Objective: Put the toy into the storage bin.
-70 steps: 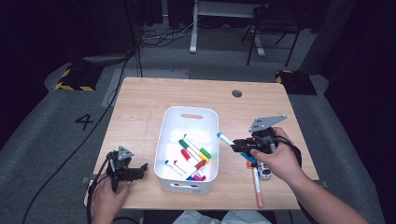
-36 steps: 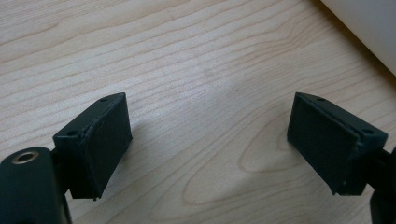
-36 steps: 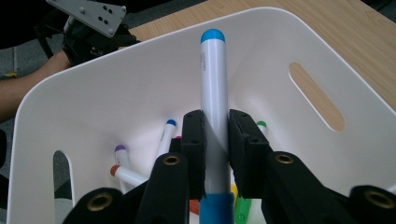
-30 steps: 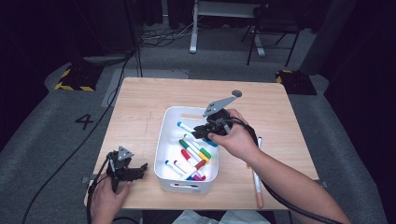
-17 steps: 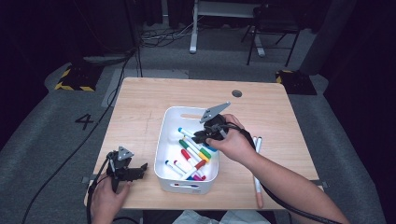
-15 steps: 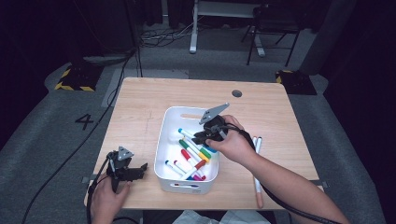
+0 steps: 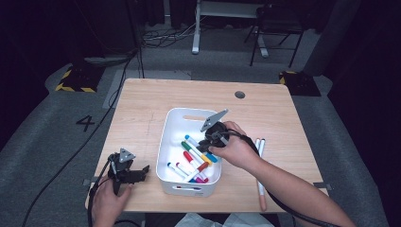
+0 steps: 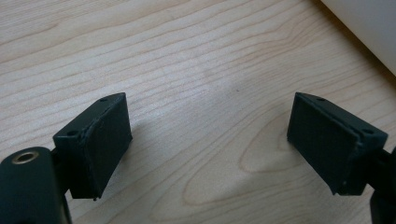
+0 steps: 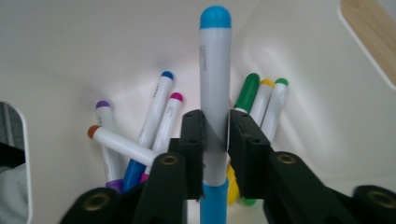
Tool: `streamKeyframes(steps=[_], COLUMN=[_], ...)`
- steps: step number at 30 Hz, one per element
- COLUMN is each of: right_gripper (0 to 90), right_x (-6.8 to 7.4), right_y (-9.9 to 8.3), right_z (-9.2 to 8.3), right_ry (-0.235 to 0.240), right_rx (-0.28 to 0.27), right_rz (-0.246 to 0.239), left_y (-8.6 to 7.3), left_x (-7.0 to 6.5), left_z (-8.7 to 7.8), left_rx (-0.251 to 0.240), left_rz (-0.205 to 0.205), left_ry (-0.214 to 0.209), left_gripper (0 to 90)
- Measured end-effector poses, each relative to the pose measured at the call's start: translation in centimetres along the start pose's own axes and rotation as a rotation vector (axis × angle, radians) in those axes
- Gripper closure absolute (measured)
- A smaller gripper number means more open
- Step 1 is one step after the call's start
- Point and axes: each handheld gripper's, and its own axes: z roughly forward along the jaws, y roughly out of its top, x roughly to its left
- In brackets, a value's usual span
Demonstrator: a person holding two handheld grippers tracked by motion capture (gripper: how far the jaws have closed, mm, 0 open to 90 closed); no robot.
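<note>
The right tool (image 9: 215,140), clamped on a blue-capped marker (image 9: 214,70), hangs inside the white bin (image 7: 176,122) above loose markers (image 7: 189,163); release looks next. The left tool (image 7: 126,171) rests, jaws apart, on the wooden surface (image 7: 146,101).

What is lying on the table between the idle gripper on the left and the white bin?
Nothing: in the high view, bare wood separates the left gripper from the white bin.
</note>
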Motion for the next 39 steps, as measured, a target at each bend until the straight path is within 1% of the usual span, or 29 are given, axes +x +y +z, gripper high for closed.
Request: streamKeyframes(steps=[1, 2, 3, 4, 5, 6, 7, 11, 17, 20, 21, 22, 24, 26, 28, 29, 30, 32, 34, 35, 36, 38, 39], right_gripper=[55.3, 49.7, 45.8, 42.1, 41.1, 40.8, 40.4, 40.2, 40.2, 40.4, 40.5, 40.5, 40.9, 41.2, 41.6, 42.1, 42.1, 42.3, 42.4, 42.3, 42.3, 42.3, 42.4], right_x=[0.0, 0.2, 0.3, 0.3, 0.3, 0.4, 0.4, 0.5, 0.8, 0.7, 0.6, 0.6, 0.4, 0.0, -0.4, -1.1, -1.1, -1.8, -2.6, -3.3, -3.3, -4.0, -4.4], right_y=[0.1, 0.1, 0.0, 0.0, -0.1, -0.2, -0.3, -0.7, -2.0, -3.0, -3.8, -3.8, -4.6, -5.4, -6.2, -7.2, -7.2, -8.2, -9.1, -9.9, -9.9, -10.7, -11.2], right_z=[0.1, 0.1, 0.0, 0.0, -0.2, -0.4, -0.6, -2.0, -4.6, -5.9, -6.7, -6.7, -7.4, -8.0, -8.3, -8.6, -8.6, -8.8, -8.8, -8.7, -8.7, -8.5, -8.3], right_ry=[0.000, 0.004, 0.008, 0.014, 0.021, 0.030, 0.032, 0.025, 0.005, -0.013, -0.027, -0.027, -0.040, -0.056, -0.069, -0.087, -0.087, -0.104, -0.120, -0.150, -0.150, -0.155, -0.160], right_rx=[0.001, -0.001, -0.006, -0.027, -0.041, -0.051, -0.070, -0.121, -0.161, -0.176, -0.185, -0.185, -0.190, -0.193, -0.191, -0.185, -0.185, -0.180, -0.171, -0.158, -0.158, -0.149, -0.146], right_rz=[-0.010, -0.006, 0.002, -0.007, -0.009, 0.004, -0.002, 0.001, 0.023, 0.037, 0.052, 0.052, 0.063, 0.085, 0.103, 0.137, 0.137, 0.170, 0.193, 0.213, 0.213, 0.244, 0.249], left_y=[0.0, 0.0, 0.0, 0.0, 0.0, 0.0, 0.0, 0.0, 0.0, 0.0, 0.0, 0.0, 0.1, 0.2, 0.3, 0.4, 0.4, 0.5, 0.6, 0.7, 0.7, 0.9, 0.9], left_x=[0.0, 0.0, 0.0, 0.0, 0.0, 0.0, 0.0, 0.0, 0.0, 0.0, -0.1, -0.1, -0.1, -0.1, -0.1, -0.1, -0.1, -0.1, -0.2, -0.5, -0.5, -0.9, -1.1], left_z=[0.0, 0.0, 0.0, 0.0, 0.0, 0.0, 0.0, 0.0, 0.0, 0.0, 0.0, 0.0, 0.1, 0.1, 0.3, 0.4, 0.4, 0.4, 0.5, 0.6, 0.6, 0.7, 0.8], left_rx=[0.000, -0.001, 0.000, 0.000, 0.000, 0.000, 0.000, 0.000, -0.001, -0.005, -0.003, -0.003, -0.001, -0.004, -0.003, 0.000, 0.000, 0.001, 0.002, 0.009, 0.009, 0.011, 0.005], left_rz=[-0.001, -0.001, -0.001, 0.000, 0.000, -0.001, 0.000, -0.001, -0.001, -0.003, -0.002, -0.002, -0.001, 0.007, 0.007, 0.014, 0.014, 0.025, 0.041, 0.068, 0.068, 0.102, 0.115], left_ry=[-0.001, 0.001, -0.001, 0.000, 0.000, -0.001, 0.000, 0.000, -0.002, -0.007, -0.001, -0.001, -0.005, 0.004, -0.002, -0.003, -0.003, -0.006, -0.023, -0.055, -0.055, -0.089, -0.096], left_gripper=[13.9, 13.9, 13.8, 13.8, 13.9, 13.9, 13.8, 13.8, 14.1, 15.3, 15.4, 15.6, 15.7, 15.6, 14.9, 14.3, 14.1, 14.1, 14.2, 14.2, 14.2, 14.2, 14.3])
